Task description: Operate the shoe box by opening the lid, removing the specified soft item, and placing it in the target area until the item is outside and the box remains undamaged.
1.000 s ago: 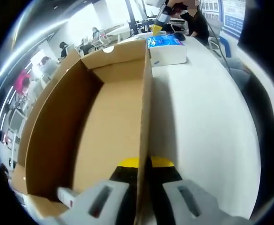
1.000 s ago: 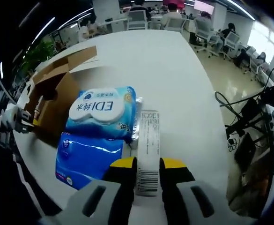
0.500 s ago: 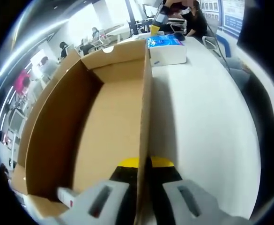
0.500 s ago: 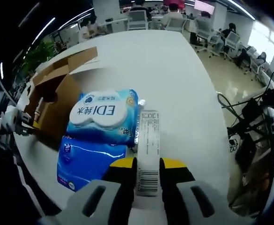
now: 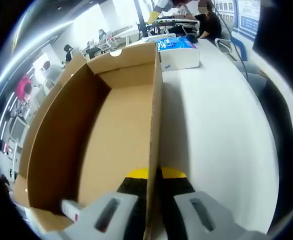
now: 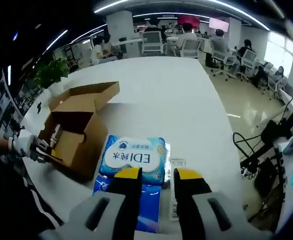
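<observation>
In the left gripper view the left gripper [image 5: 154,200] pinches the long side wall of the open shoe box [image 5: 116,130], one jaw inside and one outside the cardboard, pressed onto it. The box looks empty, its lid folded back on the far side. In the right gripper view the right gripper [image 6: 154,187] hangs above the pack of wet wipes [image 6: 133,157], jaws spread and holding nothing. The pack lies on the white desk [image 6: 186,105] just beside the box's end wall, resting on a darker blue pack [image 6: 149,207], near the desk edge closest to the person.

So the soft item appears to be out, and the step in hand is letting go cleanly. To do it well, lift the right gripper straight up so a jaw does not snag the wrapper. Loosen the left jaws before moving, since pulling sideways could crease the thin wall.
</observation>
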The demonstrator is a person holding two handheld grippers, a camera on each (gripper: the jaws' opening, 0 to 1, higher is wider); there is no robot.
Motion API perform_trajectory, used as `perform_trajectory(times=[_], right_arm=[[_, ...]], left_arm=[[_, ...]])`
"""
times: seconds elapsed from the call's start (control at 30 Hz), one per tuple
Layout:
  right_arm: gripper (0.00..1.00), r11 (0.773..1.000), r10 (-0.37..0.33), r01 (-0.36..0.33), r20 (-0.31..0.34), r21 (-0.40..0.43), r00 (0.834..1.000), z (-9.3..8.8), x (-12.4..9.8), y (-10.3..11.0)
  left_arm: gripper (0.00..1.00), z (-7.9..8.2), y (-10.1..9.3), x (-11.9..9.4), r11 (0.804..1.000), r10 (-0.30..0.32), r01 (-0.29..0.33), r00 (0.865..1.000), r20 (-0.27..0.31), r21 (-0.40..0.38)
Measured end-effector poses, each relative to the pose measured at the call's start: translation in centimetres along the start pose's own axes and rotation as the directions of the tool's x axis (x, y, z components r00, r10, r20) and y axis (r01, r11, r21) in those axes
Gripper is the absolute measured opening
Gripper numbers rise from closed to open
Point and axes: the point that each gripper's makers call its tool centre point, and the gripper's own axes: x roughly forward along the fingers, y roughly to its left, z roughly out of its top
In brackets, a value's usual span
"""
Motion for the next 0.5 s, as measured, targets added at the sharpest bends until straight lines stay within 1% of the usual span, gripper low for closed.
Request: perform_trajectory(times=[0.1,0.13,0.17,0.2,0.23,0.27,0.37,0.4,0.43,0.47,0.5], right_arm=[[0.31,1.000,0.015,-0.015,0.035,-0.002,0.999,1.7,0.1,0.5],[0.34,1.000,0.028,-0.028,0.042,-0.009,0.999,2.4,0.2,1.3],[0.33,0.998,0.055,-0.055,0.049,-0.013,0.997,3.5,0.0,3.0],[0.33,0.998,0.067,-0.066,0.050,-0.023,0.997,3.9,0.1,3.6],[0.33,0.997,0.074,-0.073,0.050,-0.024,0.996,3.8,0.4,4.4],[0.33,0.994,0.105,-0.103,0.040,-0.046,0.994,3.9,0.8,5.7],[0.33,0.987,0.148,-0.146,0.028,-0.071,0.989,4.5,1.8,8.2],[0.33,0.985,0.157,-0.156,0.017,-0.075,0.987,4.6,2.1,9.1],[0.33,0.986,0.154,-0.152,0.017,-0.074,0.988,4.6,2.1,9.6],[0.34,0.982,0.170,-0.169,0.006,-0.089,0.985,4.8,2.5,11.0],[0.34,0.981,0.174,-0.174,-0.009,-0.087,0.985,4.8,2.8,11.3]], left_arm=[[0.03,0.1,0.0,0.0,1.000,0.001,-0.001,1.000,0.000,-0.001],[0.03,0.0,0.0,0.0,1.000,0.002,-0.002,1.000,0.000,-0.002],[0.03,0.0,0.0,0.0,1.000,0.002,-0.002,1.000,0.000,-0.003],[0.03,0.0,0.0,0.0,1.000,0.002,-0.002,1.000,0.000,-0.003],[0.03,0.0,0.0,0.0,1.000,0.003,-0.003,1.000,0.000,-0.003],[0.03,0.0,0.0,0.0,1.000,0.003,-0.003,1.000,0.000,-0.004],[0.03,-0.1,0.0,0.0,1.000,0.006,-0.006,1.000,0.001,-0.008],[0.03,-0.1,0.0,0.1,1.000,0.006,-0.006,1.000,0.001,-0.008],[0.03,-0.2,0.0,0.2,1.000,0.007,-0.007,1.000,0.001,-0.008],[0.03,-0.2,0.0,0.2,1.000,0.009,-0.009,1.000,0.001,-0.009],[0.03,-0.2,0.0,0.2,1.000,0.010,-0.010,1.000,0.001,-0.010]])
